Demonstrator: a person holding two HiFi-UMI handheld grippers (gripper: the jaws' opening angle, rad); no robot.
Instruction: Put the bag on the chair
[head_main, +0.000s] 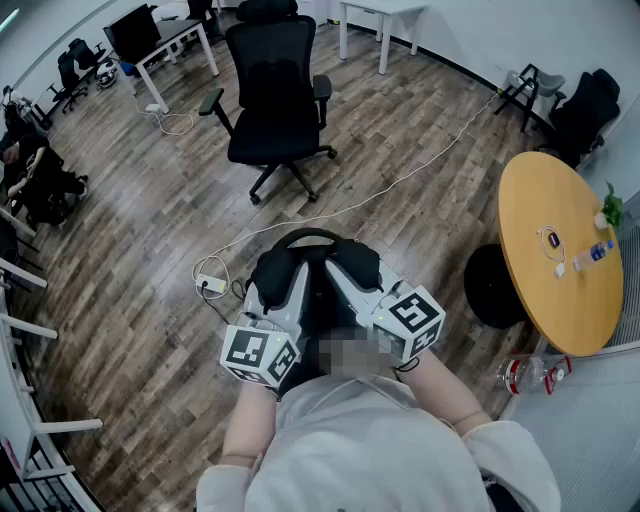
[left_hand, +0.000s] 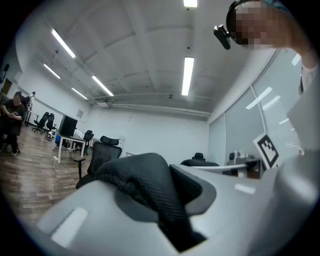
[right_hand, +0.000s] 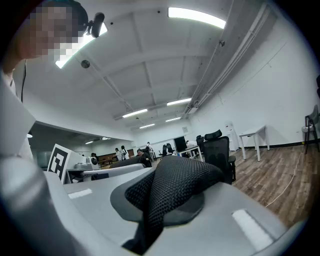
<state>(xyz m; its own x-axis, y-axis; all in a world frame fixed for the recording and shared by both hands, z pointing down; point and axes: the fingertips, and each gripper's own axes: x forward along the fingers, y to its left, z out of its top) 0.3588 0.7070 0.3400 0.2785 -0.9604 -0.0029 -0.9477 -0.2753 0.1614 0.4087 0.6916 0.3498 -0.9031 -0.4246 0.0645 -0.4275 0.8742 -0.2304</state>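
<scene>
**Figure. Bag held in front of the person, seen from the head and along each pair of tongs.**

- Floor (head_main: 130, 300): grey-brown wood planks. Its near part is hidden by the person's torso and arms.
- Bench (head_main: 560, 300): round, smooth yellow top. The dark base is largely covered by the top.
- Chair (head_main: 275, 90): black office chair with a tall back, headrest, armrests and a star base. It stands well apart from the bag, further up the head view.
- Bag (head_main: 315, 265): black, soft, with an arched top handle. It is held above the floor between the two pairs of tongs. Its lower body is hidden behind them, so its full shape cannot be made out.
- Left tongs (head_main: 275, 295) (left_hand: 165, 200): smooth grey plastic shells, clamped on a padded strap (left_hand: 145, 182) of coarse black mesh. The strap's lower end is lost between the shells.
- Right tongs (head_main: 350, 285) (right_hand: 155, 200): the same build, clamped on the other mesh strap (right_hand: 172, 182), which bulges above the grip.
- Marker cubes (head_main: 258, 352): black-and-white squares, one on each pair of tongs.
- Cable (head_main: 400, 180): thin, white, trailing across the floor.
- Bottle (head_main: 530, 372): clear plastic, lying on the floor beside the bench.
</scene>
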